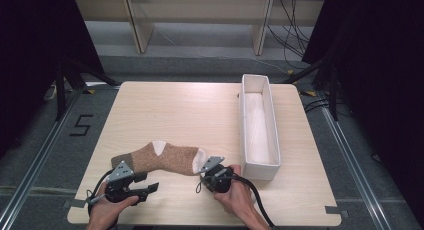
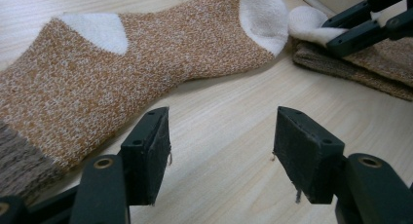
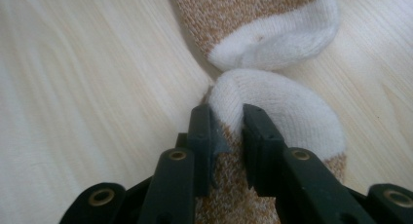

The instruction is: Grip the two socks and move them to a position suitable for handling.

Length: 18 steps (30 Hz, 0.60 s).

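- Oddly, the high view seems to show one brown sock [image 1: 162, 158] on the wooden table [image 1: 200, 115], while both gripper views show two: a flat sock and a second one beyond its white toe.
- From above, the second sock [image 3: 287, 112] is hidden under the right gripper [image 1: 204, 171] and the grey plate on top of it, so how it lies there is hard to make out.
- In the left gripper view the flat sock is cut off by the left frame edge, its darker brown cuff [image 2: 19, 160] only partly shown, and the second sock runs out past the right edge.
- In the right gripper view the lower part of the second sock is covered by the gripper's own jaws; it is probably folded or bunched, but the close view does not settle that.
- Right gripper: its jaws stand close together and pinch the white toe of the second sock, with the knit pressed between the pads. The left gripper view shows the same pinch from the side.
- Left gripper [image 2: 221, 136]: its jaws stand well apart over bare wood with nothing between them. The flat sock lies just beside its left jaw, whether touching I cannot tell.
- The flat sock lies near the front edge of the table, cuff toward the left hand [image 1: 107, 210], toe toward the right hand [image 1: 235, 192].
- A long white tray [image 1: 272, 135] stands on the right part of the table, just beside the right hand.
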### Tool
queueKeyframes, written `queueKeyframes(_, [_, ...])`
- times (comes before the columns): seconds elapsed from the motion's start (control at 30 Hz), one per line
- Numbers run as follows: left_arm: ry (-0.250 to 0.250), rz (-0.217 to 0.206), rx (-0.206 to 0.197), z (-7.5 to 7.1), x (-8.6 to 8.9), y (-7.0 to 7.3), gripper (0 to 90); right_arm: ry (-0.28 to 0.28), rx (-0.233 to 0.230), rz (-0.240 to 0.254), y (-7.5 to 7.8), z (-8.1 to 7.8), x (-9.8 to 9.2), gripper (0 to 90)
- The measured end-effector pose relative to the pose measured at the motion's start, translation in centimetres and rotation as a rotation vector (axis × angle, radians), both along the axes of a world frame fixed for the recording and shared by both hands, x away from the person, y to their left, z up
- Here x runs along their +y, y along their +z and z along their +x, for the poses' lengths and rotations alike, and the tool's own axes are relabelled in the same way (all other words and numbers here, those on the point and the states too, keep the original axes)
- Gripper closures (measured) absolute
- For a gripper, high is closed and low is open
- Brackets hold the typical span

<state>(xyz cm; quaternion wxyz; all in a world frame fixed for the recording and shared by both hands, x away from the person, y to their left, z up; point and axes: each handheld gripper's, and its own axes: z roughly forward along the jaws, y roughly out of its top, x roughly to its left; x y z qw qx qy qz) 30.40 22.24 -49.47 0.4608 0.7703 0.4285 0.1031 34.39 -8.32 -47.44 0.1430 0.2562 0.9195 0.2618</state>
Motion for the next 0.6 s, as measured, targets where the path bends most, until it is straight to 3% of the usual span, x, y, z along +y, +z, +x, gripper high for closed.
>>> queueKeyframes(0.07, [-0.017, -0.020, 0.003, 0.1, -0.2, -0.1, 39.6, -0.035, -0.007, 0.047, 0.9, -0.3, -0.6, 76.5])
queueKeyframes(0.1, [-0.029, -0.027, 0.006, 0.1, -0.5, 0.0, 40.5, -0.025, -0.008, 0.058, 1.3, -0.3, -0.9, 76.5])
queueKeyframes(0.13, [-0.037, -0.024, 0.012, 0.1, -0.8, 0.1, 40.6, -0.049, 0.007, 0.118, 1.8, -0.7, -1.2, 76.5])
queueKeyframes(0.23, [-0.077, -0.031, 0.009, 0.3, -2.3, 0.4, 41.7, -0.022, -0.014, 0.200, 3.0, -1.0, -2.3, 76.3])
queueKeyframes(0.27, [-0.100, -0.036, 0.005, 0.4, -3.0, 0.5, 41.9, -0.057, -0.009, 0.214, 3.5, -1.3, -2.8, 76.1])
queueKeyframes(0.33, [-0.145, -0.025, 0.007, 0.7, -5.1, 0.8, 43.2, -0.036, -0.033, 0.250, 4.2, -1.7, -3.7, 75.7])
queueKeyframes(0.37, [-0.145, -0.025, 0.007, 0.7, -5.1, 0.8, 43.5, -0.031, -0.036, 0.271, 4.4, -1.9, -4.3, 75.5])
queueKeyframes(0.4, [-0.201, -0.016, -0.002, 1.2, -6.9, 1.2, 43.5, -0.041, -0.042, 0.280, 4.5, -2.2, -4.6, 75.4])
queueKeyframes(0.47, [-0.245, -0.007, -0.003, 1.9, -9.1, 1.6, 43.7, -0.052, -0.054, 0.293, 4.5, -2.6, -5.2, 75.3])
queueKeyframes(0.53, [-0.272, 0.019, -0.002, 2.9, -11.5, 1.5, 44.1, -0.063, -0.036, 0.318, 4.5, -3.0, -5.7, 75.2])
queueKeyframes(0.6, [-0.298, 0.029, 0.009, 3.6, -13.2, 1.3, 44.4, -0.047, -0.051, 0.327, 4.4, -3.1, -6.1, 75.1])
